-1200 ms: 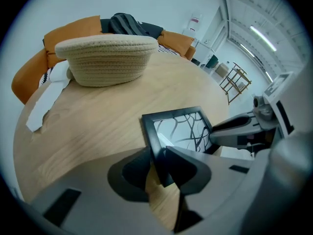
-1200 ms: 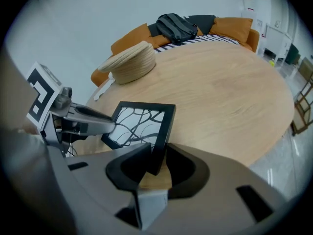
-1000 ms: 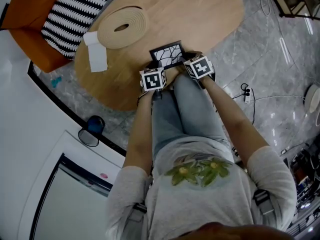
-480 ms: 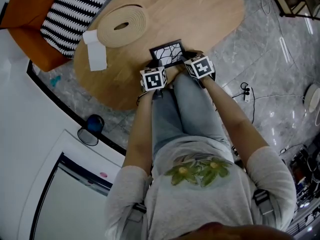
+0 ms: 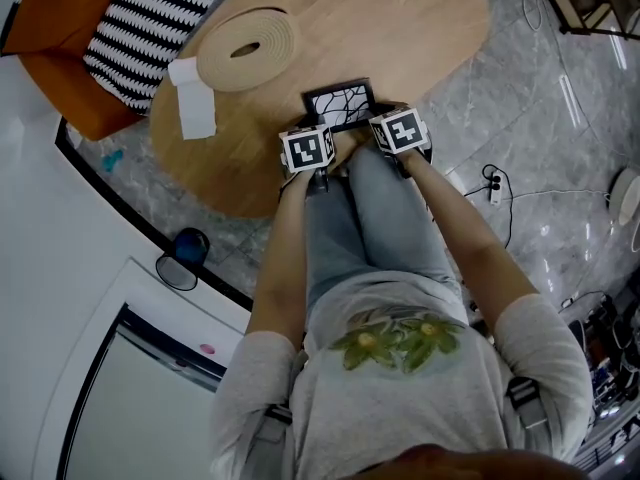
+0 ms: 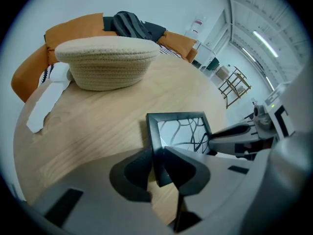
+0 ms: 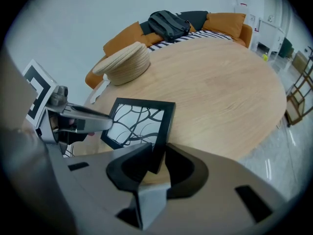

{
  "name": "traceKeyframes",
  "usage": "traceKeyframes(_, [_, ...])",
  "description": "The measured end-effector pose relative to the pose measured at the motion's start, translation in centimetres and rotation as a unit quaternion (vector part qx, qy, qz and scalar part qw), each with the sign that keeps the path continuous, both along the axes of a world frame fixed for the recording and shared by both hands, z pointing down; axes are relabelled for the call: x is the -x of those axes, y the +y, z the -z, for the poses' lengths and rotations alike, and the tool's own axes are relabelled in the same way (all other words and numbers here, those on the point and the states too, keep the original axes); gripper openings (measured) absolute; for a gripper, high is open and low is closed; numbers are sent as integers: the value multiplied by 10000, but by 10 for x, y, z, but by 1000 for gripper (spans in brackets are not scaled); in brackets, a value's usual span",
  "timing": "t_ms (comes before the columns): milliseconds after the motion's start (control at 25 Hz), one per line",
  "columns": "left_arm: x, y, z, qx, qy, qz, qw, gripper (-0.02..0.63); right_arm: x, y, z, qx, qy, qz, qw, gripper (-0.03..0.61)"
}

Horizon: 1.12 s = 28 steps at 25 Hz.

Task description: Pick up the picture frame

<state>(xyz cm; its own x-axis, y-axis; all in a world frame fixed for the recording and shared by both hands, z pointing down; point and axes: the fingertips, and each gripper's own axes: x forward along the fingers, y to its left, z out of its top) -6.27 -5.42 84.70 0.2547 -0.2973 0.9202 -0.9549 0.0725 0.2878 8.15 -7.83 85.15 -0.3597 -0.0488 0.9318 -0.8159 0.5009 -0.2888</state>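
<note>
A black picture frame (image 5: 340, 101) with a branch pattern lies on the round wooden table (image 5: 410, 28), near its front edge. My left gripper (image 5: 316, 133) is at the frame's near left corner and my right gripper (image 5: 386, 120) at its near right corner. In the left gripper view the frame's left rail (image 6: 155, 146) stands between the dark pads (image 6: 134, 173), and the jaws are closing onto it. The right gripper view shows the right rail (image 7: 164, 131) between that gripper's pads (image 7: 129, 168), which are likewise closing against it. The near corners are hidden by the jaws.
A woven basket (image 5: 245, 53) sits upside down further back on the table, with a white paper roll (image 5: 192, 103) beside it. An orange sofa (image 5: 60, 58) with a striped cushion (image 5: 150, 18) stands past the table. A cable and plug strip (image 5: 492, 188) lie on the floor at right.
Both pairs of jaws have narrowed around the frame's side rails. The frame and both marker cubes have shifted slightly away from me in the head view.
</note>
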Motion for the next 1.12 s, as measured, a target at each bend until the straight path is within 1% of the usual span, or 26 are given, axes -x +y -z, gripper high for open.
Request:
traceKeyframes(120, [-1,1,7,38,58,22,10000,91,-1,0,8,19,6,-47,10000,92])
traceKeyframes(480, [6,9,34,91,157,202,9996,89,8,2,43,-4,-50,42,10000,91])
traceKeyframes(1120, [11,4,107,-108,254,301,9992,89,12,-4,118,-258,-51,27,9997,89])
